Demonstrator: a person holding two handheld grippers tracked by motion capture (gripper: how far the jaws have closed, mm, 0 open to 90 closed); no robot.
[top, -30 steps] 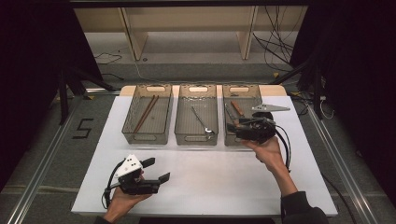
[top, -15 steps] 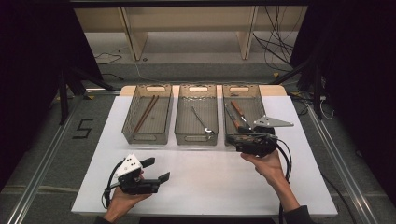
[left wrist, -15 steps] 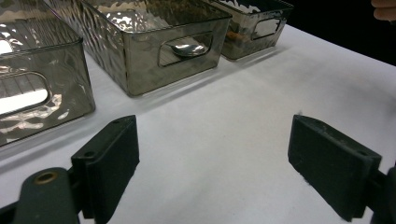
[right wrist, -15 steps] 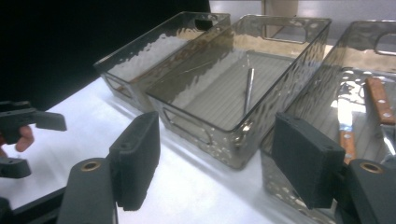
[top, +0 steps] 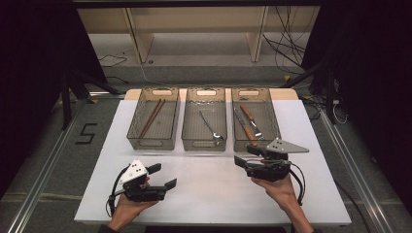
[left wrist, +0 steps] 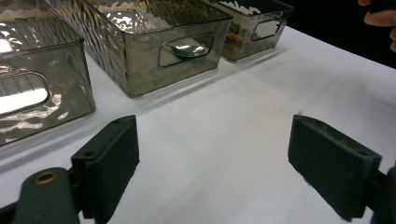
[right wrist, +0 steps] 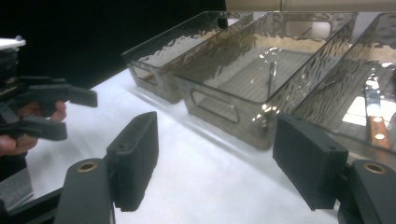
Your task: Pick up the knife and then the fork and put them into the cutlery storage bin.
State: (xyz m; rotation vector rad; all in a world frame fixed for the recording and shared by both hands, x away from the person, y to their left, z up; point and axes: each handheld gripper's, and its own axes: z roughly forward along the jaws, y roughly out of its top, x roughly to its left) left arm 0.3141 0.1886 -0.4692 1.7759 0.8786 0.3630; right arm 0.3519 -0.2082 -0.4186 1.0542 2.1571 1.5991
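Observation:
Three clear bins stand in a row at the back of the white table (top: 214, 199). Brown chopsticks (top: 151, 118) lie in the left bin (top: 153, 141), a metal spoon (top: 211, 125) in the middle bin (top: 204, 143), and wooden-handled knives (top: 248, 124) in the right bin (top: 256, 143). My left gripper (top: 163, 176) rests low at the front left, open and empty (left wrist: 219, 163). My right gripper (top: 244, 166) is held just in front of the right bin and points left. Its jaws have just been opening and have nothing between them (right wrist: 223, 161).
Dark floor and shelving lie beyond the table's far edge. In the right gripper view the left gripper (right wrist: 42, 107) shows at the left, across bare white table. A fingertip (left wrist: 380, 18) shows at the top right of the left gripper view.
My right gripper has drawn back from over the right bin toward the person and sunk to just in front of it. The left gripper has stayed put.

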